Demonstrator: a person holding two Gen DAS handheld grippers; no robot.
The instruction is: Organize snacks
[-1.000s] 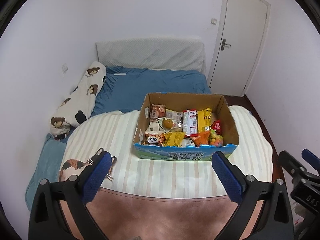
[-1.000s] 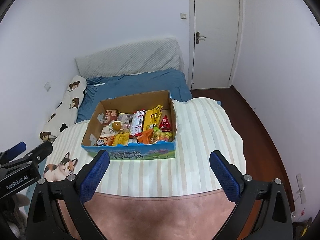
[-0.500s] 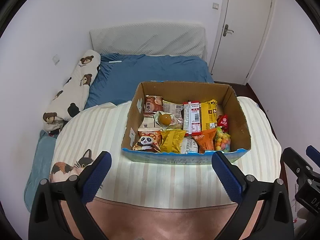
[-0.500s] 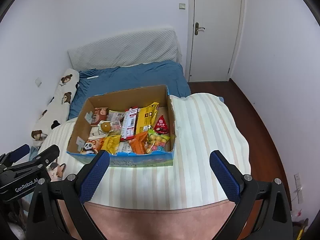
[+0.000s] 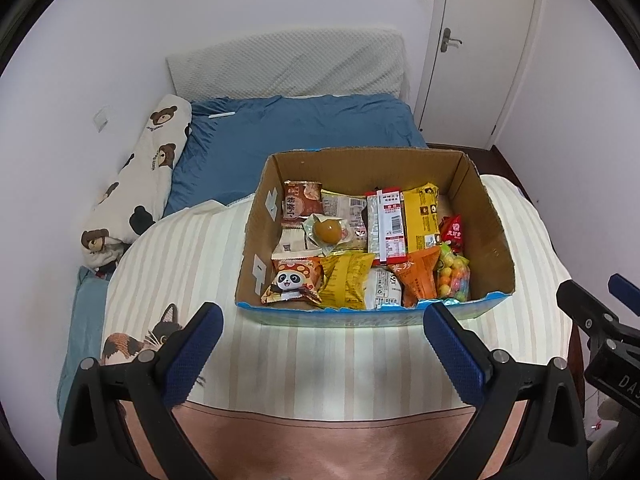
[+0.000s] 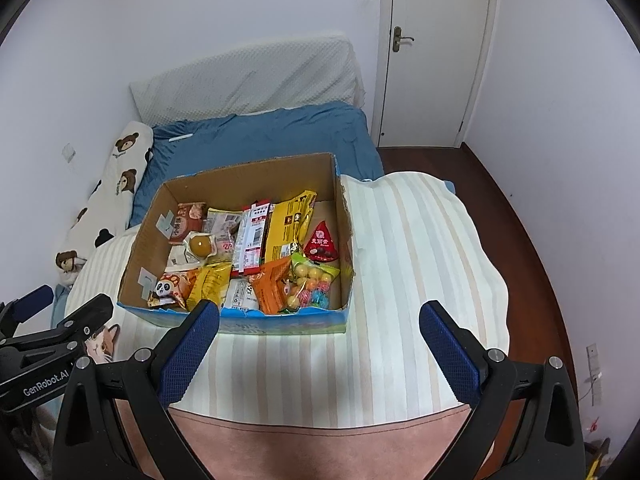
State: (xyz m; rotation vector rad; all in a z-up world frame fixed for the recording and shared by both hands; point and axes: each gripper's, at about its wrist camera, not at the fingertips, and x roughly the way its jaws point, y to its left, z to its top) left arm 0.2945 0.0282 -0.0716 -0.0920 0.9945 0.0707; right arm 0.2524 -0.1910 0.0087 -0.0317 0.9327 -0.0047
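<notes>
Left wrist view: my left gripper point(image 5: 322, 346) hovers above the striped cloth point(image 5: 192, 264), fingers spread wide with nothing between them, pointing at the near wall of the cardboard box point(image 5: 494, 216). The box sits on the cloth, open at the top, with the snacks lying inside it: a panda packet point(image 5: 292, 282) at the near left corner, a yellow packet point(image 5: 346, 276) just beside it, an orange packet point(image 5: 418, 278), and a bag of coloured balls point(image 5: 453, 276) toward the right wall. My right gripper point(image 5: 600, 320) enters at the right edge (cut off by the frame; its fingers cannot be read here). Print on the packets is too small to make out.

Right wrist view: my right gripper point(image 6: 320, 344) is likewise spread and empty, held over the cloth at the box's near right corner. A red triangular packet point(image 6: 321, 243) lies by the right wall. The left blue pad covers part of the box's near rim. The cat print point(image 6: 102, 342) on the cloth is partly hidden behind my left gripper.
</notes>
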